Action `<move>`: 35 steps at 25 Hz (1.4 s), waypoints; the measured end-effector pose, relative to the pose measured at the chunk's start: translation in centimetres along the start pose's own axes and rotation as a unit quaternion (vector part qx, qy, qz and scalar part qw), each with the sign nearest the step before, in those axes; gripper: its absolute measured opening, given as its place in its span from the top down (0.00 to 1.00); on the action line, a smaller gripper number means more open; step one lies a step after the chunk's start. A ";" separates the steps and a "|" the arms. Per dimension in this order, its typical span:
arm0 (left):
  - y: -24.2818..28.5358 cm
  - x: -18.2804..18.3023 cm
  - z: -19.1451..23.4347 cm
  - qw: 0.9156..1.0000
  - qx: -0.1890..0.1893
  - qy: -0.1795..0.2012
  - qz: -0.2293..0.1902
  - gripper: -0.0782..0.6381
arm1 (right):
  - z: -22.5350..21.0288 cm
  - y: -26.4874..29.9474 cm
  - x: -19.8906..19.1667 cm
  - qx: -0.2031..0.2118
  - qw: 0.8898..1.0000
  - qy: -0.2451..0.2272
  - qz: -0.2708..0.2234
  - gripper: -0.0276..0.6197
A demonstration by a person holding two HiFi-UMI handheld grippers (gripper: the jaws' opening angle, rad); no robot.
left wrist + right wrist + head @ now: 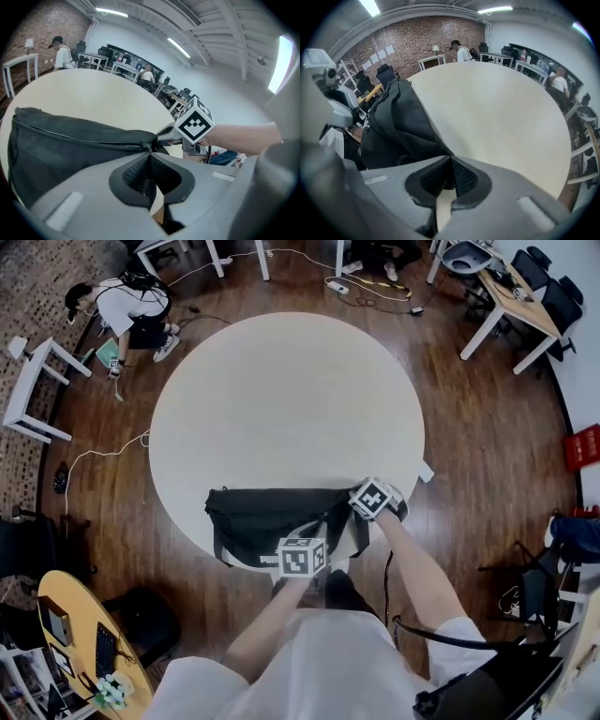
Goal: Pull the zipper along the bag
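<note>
A black bag (267, 521) lies on the near edge of the round white table (291, 399), its zipper running along the top. My left gripper (307, 542) sits at the bag's near right side. In the left gripper view the jaws (150, 153) are pressed together on the zipper pull (145, 144) at the right end of the bag (70, 150). My right gripper (358, 505) is at the bag's right end. It also shows in the left gripper view, as the right gripper (169, 136) just past the pull. It (450, 161) is shut on the fabric tip of the bag (398, 126).
The tabletop (497, 117) stretches bare beyond the bag. A person (131, 306) crouches on the wooden floor at far left among cables. White desks and chairs (511, 296) ring the room. A yellow desk (84, 643) stands near left and a red crate (583, 444) at right.
</note>
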State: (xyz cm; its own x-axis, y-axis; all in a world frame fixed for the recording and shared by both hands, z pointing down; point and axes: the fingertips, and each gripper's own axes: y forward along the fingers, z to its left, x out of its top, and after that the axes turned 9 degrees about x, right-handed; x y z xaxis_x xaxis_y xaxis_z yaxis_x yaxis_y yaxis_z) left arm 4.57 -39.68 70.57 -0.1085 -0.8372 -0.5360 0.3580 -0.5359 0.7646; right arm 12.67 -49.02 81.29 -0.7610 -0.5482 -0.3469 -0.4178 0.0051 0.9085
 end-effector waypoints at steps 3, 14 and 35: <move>-2.4 0.4 3.6 1.000 -0.007 0.026 -0.003 0.87 | 0.0 0.2 0.2 -0.014 1.000 -0.008 0.008 0.97; -9.8 2.7 24.5 0.998 0.062 0.027 -0.018 0.87 | 0.5 0.4 0.1 -0.053 0.998 0.030 0.036 0.97; -6.6 1.9 38.5 0.992 0.127 -0.001 -0.016 0.86 | 0.1 0.3 0.4 -0.152 0.986 0.013 0.062 0.98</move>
State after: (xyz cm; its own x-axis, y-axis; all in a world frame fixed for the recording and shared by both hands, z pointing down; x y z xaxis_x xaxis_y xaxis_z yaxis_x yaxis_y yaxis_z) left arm -33.74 -41.90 78.29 -0.1177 -0.8189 -0.5617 0.1098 -0.5729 0.8122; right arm 12.24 -49.17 81.39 -0.7821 -0.5807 -0.2260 -0.1508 -0.1756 0.9729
